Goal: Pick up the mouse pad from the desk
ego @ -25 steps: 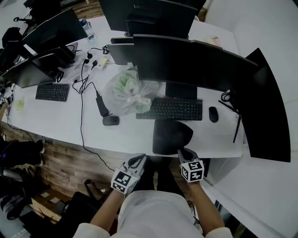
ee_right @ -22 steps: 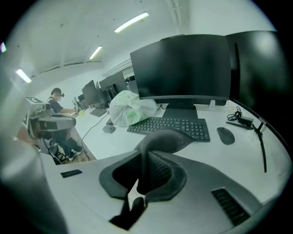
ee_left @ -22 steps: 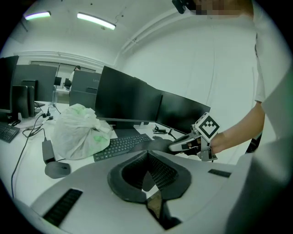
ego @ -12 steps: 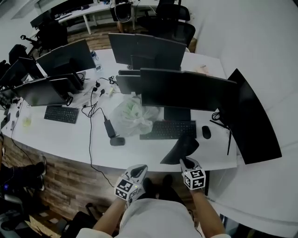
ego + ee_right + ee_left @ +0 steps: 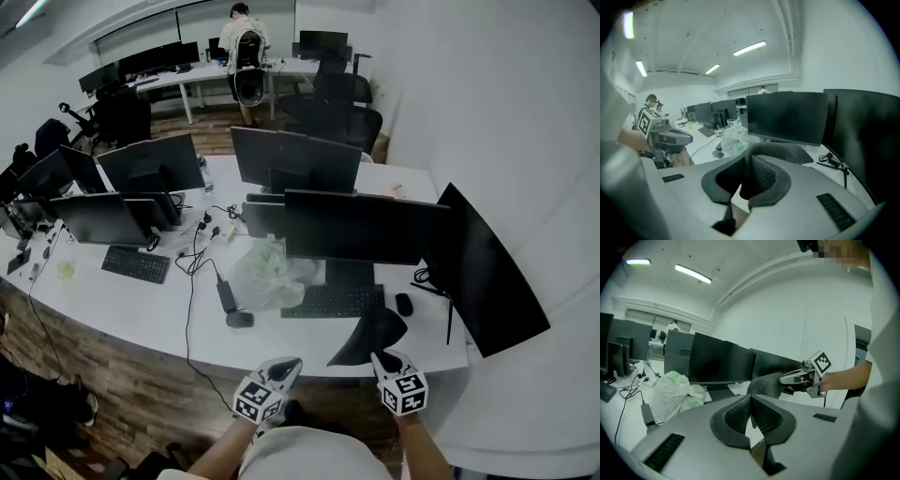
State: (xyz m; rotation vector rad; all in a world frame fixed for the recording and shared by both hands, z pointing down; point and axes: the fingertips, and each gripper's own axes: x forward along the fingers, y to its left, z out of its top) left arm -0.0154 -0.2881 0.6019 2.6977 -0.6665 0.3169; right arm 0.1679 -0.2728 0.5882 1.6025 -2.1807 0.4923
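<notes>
Gripping the mouse pad (image 5: 788,152) at one edge, the right gripper (image 5: 749,177) is holding it in the air above the front edge of the white desk (image 5: 131,314). In the right gripper view its two ribbed pads are pressing together on the dark sheet, which is rising from between them and curling forward over the jaws. In the head view the pad is showing as a black, rounded flap, tilting up and away from the gripper and lying clear of the desk top, just in front of the keyboard (image 5: 333,302). A black mouse (image 5: 404,304) is sitting on the desk to the right of the keyboard, near the foot of a large curved monitor (image 5: 487,272). The left gripper (image 5: 751,411) is hovering beside the right one, in front of the desk edge and apart from the pad; its pads are meeting at the tips with nothing between them. From the left gripper view, the right gripper is appearing at mid-height with the pad drooping from its jaws. Behind the keyboard a wide flat monitor (image 5: 361,225) is standing, and to its left a crumpled white plastic bag (image 5: 272,277) is resting on the desk. A second mouse (image 5: 240,320) is lying in front of the bag. Farther back in the room, a person (image 5: 242,42) is standing at another desk.
</notes>
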